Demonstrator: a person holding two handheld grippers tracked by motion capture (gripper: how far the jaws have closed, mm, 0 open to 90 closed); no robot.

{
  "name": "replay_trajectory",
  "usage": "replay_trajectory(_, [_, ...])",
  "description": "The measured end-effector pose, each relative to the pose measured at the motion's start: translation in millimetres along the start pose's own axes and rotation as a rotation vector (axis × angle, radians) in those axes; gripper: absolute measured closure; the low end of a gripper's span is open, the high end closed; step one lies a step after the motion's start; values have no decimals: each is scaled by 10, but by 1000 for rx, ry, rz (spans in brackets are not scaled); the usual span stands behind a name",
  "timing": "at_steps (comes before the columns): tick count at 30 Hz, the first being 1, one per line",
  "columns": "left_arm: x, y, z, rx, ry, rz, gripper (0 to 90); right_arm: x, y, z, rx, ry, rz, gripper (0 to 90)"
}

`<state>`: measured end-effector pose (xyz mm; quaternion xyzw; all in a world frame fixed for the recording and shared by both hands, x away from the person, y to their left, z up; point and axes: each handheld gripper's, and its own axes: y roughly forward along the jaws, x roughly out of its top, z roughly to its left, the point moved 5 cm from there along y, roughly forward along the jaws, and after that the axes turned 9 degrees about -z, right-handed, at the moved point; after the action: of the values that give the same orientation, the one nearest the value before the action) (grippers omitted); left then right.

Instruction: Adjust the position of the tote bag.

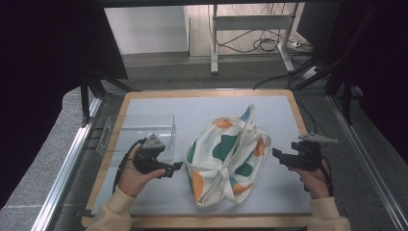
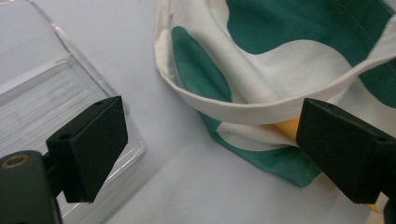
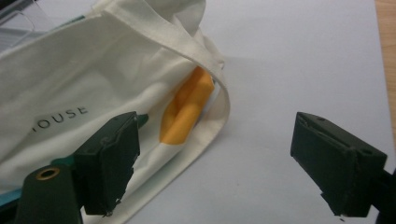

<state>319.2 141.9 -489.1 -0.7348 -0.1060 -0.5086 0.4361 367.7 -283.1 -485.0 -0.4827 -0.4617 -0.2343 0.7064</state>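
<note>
Reaching in from both sides, the left gripper (image 1: 177, 166) and the right gripper (image 1: 277, 154) sit close to the cloth bag (image 1: 226, 154), but neither one touches it yet. Both sets of jaws are spread wide with nothing between them. The bag lies crumpled in the middle of the surface (image 1: 159, 108), its white handle (image 2: 261, 105) curving right in front of the left jaws. A clear box (image 1: 139, 130) waits beside it. It looks like nothing is grabbed yet, so nearly all the work is left.
</note>
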Motion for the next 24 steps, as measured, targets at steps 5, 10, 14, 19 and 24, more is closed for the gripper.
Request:
replay_trajectory(5, [18, -65, -26, -13, -11, -25, 57, -56, -4, -27, -10, -24, 18, 162])
replay_trajectory(10, [-7, -112, -66, -24, 28, -19, 73, -105, 11, -14, -24, -33, 40, 158])
replay_trajectory(14, [11, -150, -93, -51, 27, -32, 154, -100, 42, 61, -24, -54, 58, 158])
replay_trajectory(19, [40, -125, -98, -99, 13, -35, 213, -153, 41, 113, -25, -74, 71, 159])
replay_trajectory(24, [76, -118, -175, -132, 27, -82, 225, -162, 47, 67, -30, -61, 71, 167])
